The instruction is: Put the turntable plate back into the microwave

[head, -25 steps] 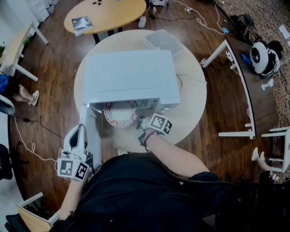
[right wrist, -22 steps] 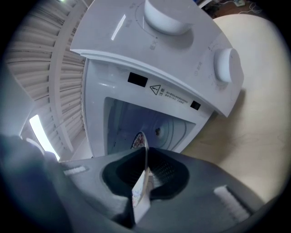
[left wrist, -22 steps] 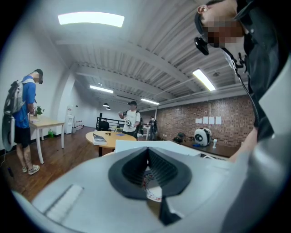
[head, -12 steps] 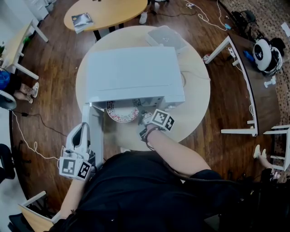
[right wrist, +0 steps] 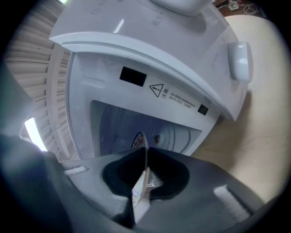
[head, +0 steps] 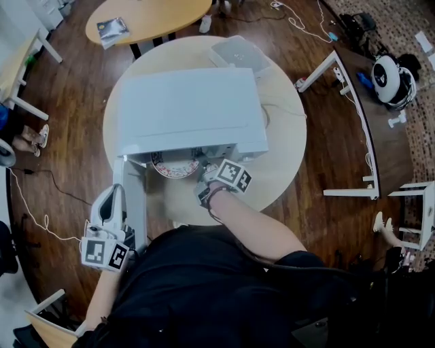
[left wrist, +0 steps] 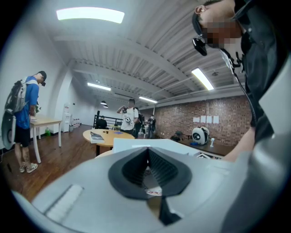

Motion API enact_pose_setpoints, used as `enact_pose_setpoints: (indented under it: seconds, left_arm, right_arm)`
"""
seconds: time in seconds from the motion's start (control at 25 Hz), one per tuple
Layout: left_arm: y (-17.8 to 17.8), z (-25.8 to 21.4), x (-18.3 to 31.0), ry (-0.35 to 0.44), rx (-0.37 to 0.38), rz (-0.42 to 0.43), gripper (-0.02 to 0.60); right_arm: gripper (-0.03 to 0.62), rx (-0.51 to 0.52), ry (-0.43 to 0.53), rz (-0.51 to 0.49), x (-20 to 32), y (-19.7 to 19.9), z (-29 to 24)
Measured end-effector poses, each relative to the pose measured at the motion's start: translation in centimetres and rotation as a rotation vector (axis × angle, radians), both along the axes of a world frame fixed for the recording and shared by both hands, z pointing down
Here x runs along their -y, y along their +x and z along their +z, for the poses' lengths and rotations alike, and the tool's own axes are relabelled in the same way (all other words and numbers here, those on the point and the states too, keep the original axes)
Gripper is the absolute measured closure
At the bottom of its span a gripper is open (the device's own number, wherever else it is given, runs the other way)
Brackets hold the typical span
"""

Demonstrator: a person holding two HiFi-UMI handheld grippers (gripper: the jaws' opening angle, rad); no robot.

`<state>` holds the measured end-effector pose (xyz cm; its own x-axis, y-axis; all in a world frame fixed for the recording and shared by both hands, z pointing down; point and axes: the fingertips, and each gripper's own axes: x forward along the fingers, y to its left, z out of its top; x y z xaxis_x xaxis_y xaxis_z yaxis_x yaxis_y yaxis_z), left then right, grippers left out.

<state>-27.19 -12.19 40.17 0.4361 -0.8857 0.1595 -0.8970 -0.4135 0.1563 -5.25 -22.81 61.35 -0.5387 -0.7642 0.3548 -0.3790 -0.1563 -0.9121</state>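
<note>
Plate (head: 173,168), round, patterned, thin-edged

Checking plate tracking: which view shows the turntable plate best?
Head view: the turntable plate shows its patterned face, part-hidden by the microwave. Right gripper view has it edge-on between the jaws; left gripper view shows only a sliver.

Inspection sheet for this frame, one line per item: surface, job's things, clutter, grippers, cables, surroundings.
Surface: round pale table bearing the white microwave.
Job's things: microwave door open; turntable plate partly inside the cavity.
Clutter: pale flat case behind the microwave.
Grippers: right gripper shut on the plate's rim; left gripper shut, nothing between its jaws, beside the door.
Cables: thin cable on the table right of the microwave; floor cable at left.
Surroundings: wooden floor, oval table beyond, person standing at a side desk.
</note>
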Motion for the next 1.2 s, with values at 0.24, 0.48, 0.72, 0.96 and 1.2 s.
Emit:
enact_pose_setpoints:
  seconds: [0.24, 0.48, 0.72, 0.96, 1.2]
  left_arm:
    - [-0.1, 0.1, 0.1, -0.001, -0.004, -0.007, 0.578]
    - [-0.6, 0.1, 0.0, -0.004, -0.006, -0.027, 0.578]
    - [-1.1, 0.1, 0.0, -0.011, -0.01, -0.045, 0.578]
    - [-0.4, 0.3, 0.4, -0.007, -0.003, -0.029, 0.578]
    - [0.0, 0.5, 0.8, -0.011, -0.004, -0.021, 0.578]
  right_arm:
    - [0.569, -0.01, -0.007, 0.037, 0.6, 0.6, 0.6]
    - [0.569, -0.013, -0.011, 0.047, 1.3, 0.2, 0.9]
    - [0.569, -0.018, -0.018, 0.072, 2.2, 0.4, 1.2]
    - [0.569, -0.018, -0.033, 0.099, 3.0, 0.6, 2.0]
    - [0.569, -0.03, -0.039, 0.127, 3.7, 1.8, 2.5]
